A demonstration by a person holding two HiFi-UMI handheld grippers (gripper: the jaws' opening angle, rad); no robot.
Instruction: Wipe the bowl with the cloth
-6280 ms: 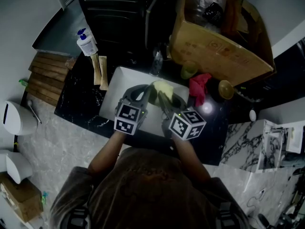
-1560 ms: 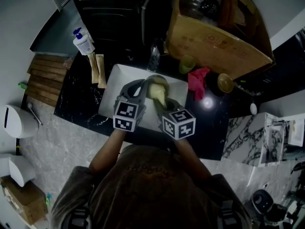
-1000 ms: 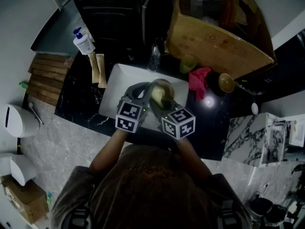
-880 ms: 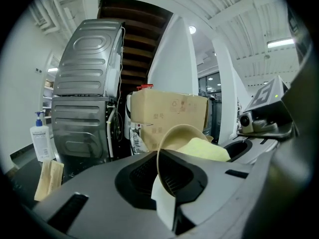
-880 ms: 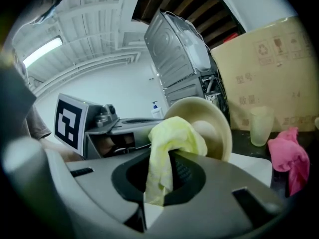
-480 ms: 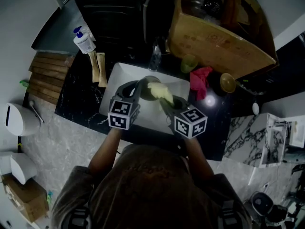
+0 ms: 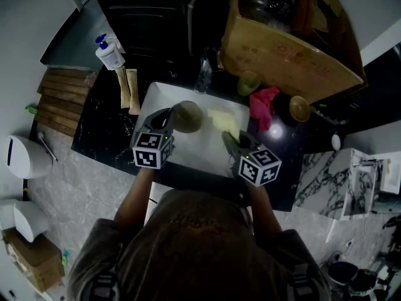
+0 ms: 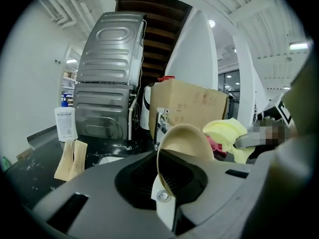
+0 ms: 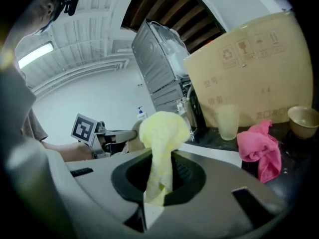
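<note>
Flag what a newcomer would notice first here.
The left gripper holds a beige bowl by its rim over the white sink, while the right gripper pinches a yellow cloth beside it. Behind the sink stands a big cardboard box, with a pink cloth in front.

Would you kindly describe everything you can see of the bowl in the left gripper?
The bowl is small, round and plain tan, matte-looking. The left gripper is shut on its rim, holding it tilted above the white sink. The yellow cloth, held in the right gripper, is apart from it.
</note>
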